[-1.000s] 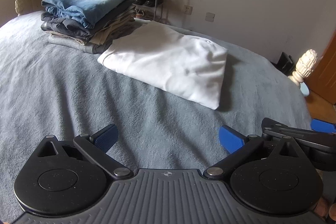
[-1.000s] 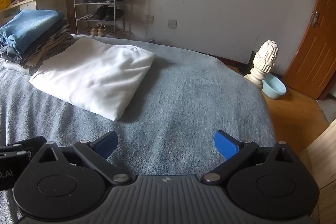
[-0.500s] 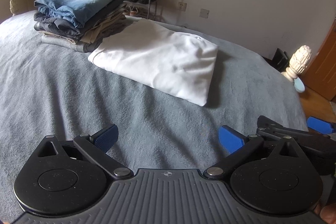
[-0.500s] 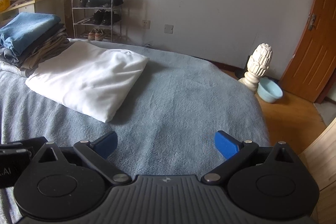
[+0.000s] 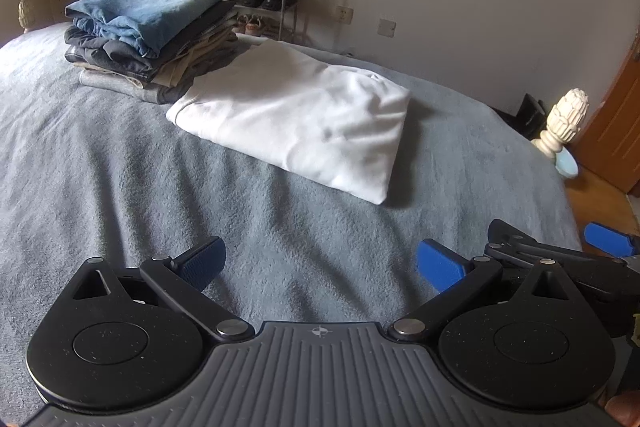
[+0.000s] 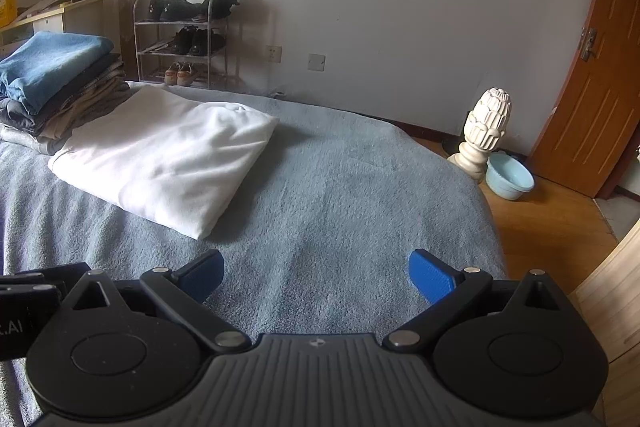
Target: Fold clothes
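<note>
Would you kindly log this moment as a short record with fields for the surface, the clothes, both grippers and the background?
surface: grey blanket covering the bed
white garment: folded flat on the blanket, touched by neither gripper
pile of clothes: stacked behind the white garment, blue item on top
left gripper: open, empty, over bare blanket
right gripper: open, empty, over bare blanket
background: shoe rack by the wall, wooden door at right
</note>
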A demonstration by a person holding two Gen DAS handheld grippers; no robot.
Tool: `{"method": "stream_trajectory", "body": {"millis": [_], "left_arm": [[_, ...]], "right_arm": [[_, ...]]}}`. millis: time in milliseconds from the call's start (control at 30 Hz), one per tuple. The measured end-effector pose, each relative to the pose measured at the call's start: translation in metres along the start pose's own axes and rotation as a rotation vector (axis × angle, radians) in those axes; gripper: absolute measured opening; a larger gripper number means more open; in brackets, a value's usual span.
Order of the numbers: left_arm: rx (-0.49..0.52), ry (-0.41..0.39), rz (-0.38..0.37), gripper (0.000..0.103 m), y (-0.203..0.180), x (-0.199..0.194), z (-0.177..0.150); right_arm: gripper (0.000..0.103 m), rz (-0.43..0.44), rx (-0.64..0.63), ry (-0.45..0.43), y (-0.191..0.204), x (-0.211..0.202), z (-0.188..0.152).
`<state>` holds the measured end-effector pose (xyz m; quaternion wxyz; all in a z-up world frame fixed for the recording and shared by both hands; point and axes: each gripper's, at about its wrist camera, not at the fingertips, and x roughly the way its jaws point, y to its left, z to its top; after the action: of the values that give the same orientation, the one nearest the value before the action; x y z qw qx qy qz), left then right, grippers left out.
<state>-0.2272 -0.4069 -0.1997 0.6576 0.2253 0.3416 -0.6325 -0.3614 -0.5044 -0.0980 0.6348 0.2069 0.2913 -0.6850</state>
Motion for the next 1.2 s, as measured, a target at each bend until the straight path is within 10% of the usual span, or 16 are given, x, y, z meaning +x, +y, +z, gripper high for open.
{"method": "stream_trajectory", "body": {"millis": [1200], "left_arm": [[-0.001,-0.048,0.022,0.103,-0.0022,-0.0066,0.0037]], "right_arm": [[0.102,-0.02,-0.003,-0.009,-0.0027,-0.0013,-0.0009]]}}
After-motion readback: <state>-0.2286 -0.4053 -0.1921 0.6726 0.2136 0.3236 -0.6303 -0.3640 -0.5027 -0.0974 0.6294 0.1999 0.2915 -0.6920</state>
